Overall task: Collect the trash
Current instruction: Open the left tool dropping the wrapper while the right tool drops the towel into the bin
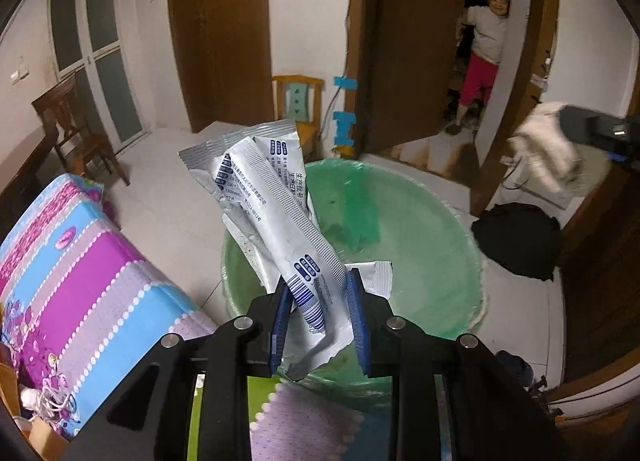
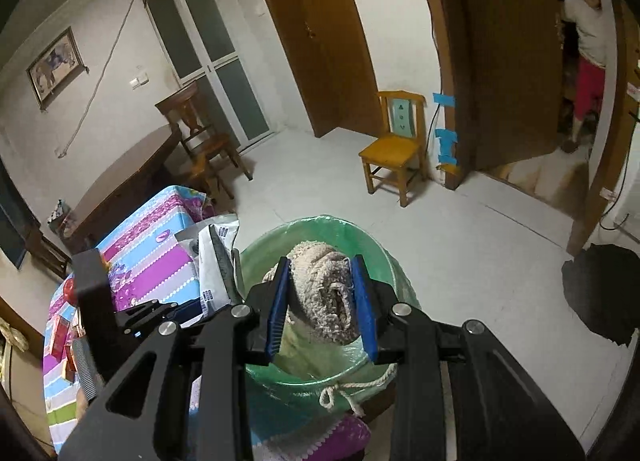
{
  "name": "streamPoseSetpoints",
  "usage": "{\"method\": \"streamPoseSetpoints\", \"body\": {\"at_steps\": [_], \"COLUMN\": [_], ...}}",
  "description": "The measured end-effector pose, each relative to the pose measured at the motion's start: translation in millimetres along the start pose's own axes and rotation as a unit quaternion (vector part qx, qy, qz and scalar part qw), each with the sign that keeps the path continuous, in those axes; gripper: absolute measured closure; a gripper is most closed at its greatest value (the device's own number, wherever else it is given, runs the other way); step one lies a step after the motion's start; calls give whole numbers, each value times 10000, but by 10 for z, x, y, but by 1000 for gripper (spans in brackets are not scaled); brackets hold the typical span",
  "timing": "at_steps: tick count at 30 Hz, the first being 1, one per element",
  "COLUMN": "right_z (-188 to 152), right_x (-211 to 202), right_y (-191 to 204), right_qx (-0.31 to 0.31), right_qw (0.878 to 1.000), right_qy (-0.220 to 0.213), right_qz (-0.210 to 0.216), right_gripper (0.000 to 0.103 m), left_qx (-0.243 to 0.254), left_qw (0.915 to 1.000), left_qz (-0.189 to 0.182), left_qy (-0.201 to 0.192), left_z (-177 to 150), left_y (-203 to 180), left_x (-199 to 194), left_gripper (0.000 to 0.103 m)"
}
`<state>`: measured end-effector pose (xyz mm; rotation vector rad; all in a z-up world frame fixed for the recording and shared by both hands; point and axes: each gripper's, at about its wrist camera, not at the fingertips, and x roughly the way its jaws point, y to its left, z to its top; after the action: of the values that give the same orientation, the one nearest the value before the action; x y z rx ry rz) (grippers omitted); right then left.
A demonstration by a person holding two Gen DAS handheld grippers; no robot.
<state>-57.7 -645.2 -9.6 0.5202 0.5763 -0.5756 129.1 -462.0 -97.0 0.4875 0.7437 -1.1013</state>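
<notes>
Left tongs (image 1: 316,293) clamped on silver wrappers (image 1: 272,197), right tongs (image 2: 322,281) clamped on balled-up beige rag (image 2: 326,293), both over green-lined bin (image 2: 384,257) on floor. Striped cloth surface (image 1: 100,261) right beside bin, black bag (image 2: 596,289) further off. Right view only: small yellow chair (image 2: 394,149), framed picture (image 2: 54,67). Left view shows rag from side. Person in doorway (image 1: 486,57), well clear.

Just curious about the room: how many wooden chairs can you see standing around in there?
2: a light yellow chair against the far wall beside the door, and a dark brown chair by the dark table. Others may be hidden.
</notes>
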Motion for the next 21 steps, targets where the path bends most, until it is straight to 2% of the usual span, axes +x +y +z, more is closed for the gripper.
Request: {"method": "streamPoseSetpoints", "body": {"at_steps": [9,13,16,21], "right_z": [-25,9,48,130], "right_x": [36,59,115,368], "right_y": [-57,-67,-45,102], "right_qx": [371,434,435,62], "right_qw": [9988,9986,9990,9991], "right_qy": [-89,-95,-85,84], "right_qz": [-300,-296,-62,417], "right_gripper": [74,74,73,74], "left_qx": [69,-61,-113,-228], "left_qw": [9993,9991,9986,9982], "left_qz": [140,-66,-147,-255], "left_qy": [345,424,496,488], "left_z": [-149,-166,-179,-142], "left_y": [88,166,181,301], "left_x": [261,308,324,300], "left_gripper": [74,74,74,74]}}
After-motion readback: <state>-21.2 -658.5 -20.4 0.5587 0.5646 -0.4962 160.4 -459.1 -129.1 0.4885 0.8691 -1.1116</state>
